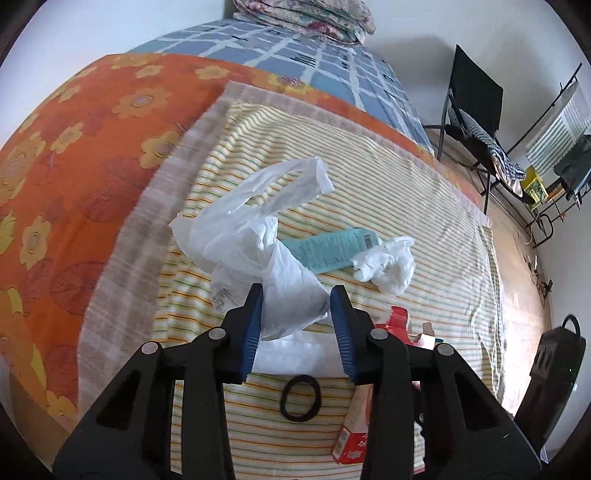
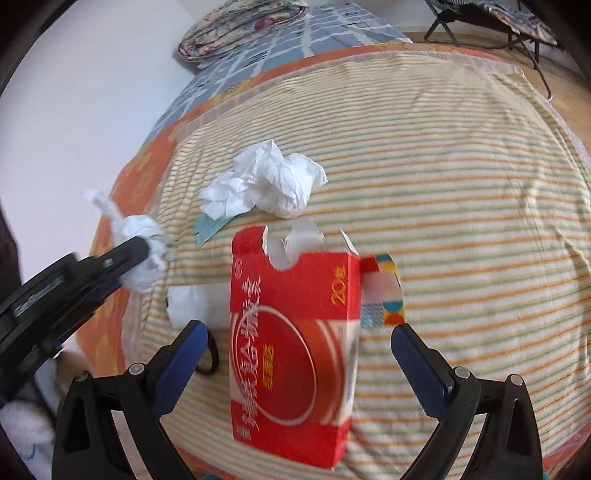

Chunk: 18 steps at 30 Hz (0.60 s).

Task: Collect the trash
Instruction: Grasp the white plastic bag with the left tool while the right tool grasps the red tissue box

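Note:
A white plastic bag [image 1: 255, 243] lies bunched on the striped towel [image 1: 406, 177]. My left gripper [image 1: 297, 306] has part of the bag between its blue fingers and seems shut on it; it also shows in the right wrist view [image 2: 144, 254] holding white plastic. A teal box [image 1: 328, 247] and crumpled white tissue [image 1: 386, 264] lie beyond the bag. My right gripper [image 2: 299, 343] is open, its jaws wide on either side of an open red carton [image 2: 295, 332] that lies on the towel [image 2: 461, 184]. The tissue [image 2: 269, 181] lies beyond the carton.
A black hair band [image 1: 300, 402] lies near my left gripper. A small colourful box [image 2: 382, 291] sits right of the red carton. The bed has an orange floral sheet [image 1: 74, 166] and folded bedding [image 1: 306, 14]. A black chair [image 1: 472, 110] and rack stand on the floor at the right.

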Motion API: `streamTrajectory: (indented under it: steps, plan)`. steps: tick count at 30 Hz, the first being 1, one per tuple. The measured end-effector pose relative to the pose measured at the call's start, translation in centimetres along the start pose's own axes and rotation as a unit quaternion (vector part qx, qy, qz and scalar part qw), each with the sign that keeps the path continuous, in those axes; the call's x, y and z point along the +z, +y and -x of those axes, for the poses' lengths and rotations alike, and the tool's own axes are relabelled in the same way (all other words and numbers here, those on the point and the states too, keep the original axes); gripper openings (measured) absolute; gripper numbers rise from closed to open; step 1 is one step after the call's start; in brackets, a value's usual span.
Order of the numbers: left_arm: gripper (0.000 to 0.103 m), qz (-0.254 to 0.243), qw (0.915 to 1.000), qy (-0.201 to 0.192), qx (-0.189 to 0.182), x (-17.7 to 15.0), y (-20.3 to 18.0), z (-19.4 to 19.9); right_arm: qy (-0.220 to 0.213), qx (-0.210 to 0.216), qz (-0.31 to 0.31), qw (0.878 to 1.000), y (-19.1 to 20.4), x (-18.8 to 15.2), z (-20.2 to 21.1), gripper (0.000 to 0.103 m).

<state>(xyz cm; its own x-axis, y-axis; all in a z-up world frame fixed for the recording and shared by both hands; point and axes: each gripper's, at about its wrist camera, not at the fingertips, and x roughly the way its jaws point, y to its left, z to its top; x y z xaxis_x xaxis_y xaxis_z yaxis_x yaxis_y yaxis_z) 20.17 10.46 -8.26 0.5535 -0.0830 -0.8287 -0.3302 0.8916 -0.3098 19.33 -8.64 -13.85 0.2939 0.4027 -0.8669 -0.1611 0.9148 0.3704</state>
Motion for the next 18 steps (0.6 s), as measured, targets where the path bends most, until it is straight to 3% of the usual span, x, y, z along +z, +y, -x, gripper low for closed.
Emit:
streamTrajectory:
  steps: [11, 15, 18]
  plan:
    - [0.037, 0.017, 0.9997, -0.018, 0.007, 0.2, 2.2, 1.6, -0.01, -0.071, 0.051, 0.996, 3.3, 1.0, -2.8, 0.1]
    - [0.036, 0.015, 0.9996, -0.021, 0.01, 0.2, 2.5, 1.9, -0.008, -0.094, 0.063, 0.994, 3.0, 1.2, -3.3, 0.085]
    - [0.036, 0.016, 0.9996, -0.021, 0.009, 0.1, 2.5, 2.1, -0.01, -0.078, 0.059, 0.995, 2.4, 1.6, -2.5, 0.083]
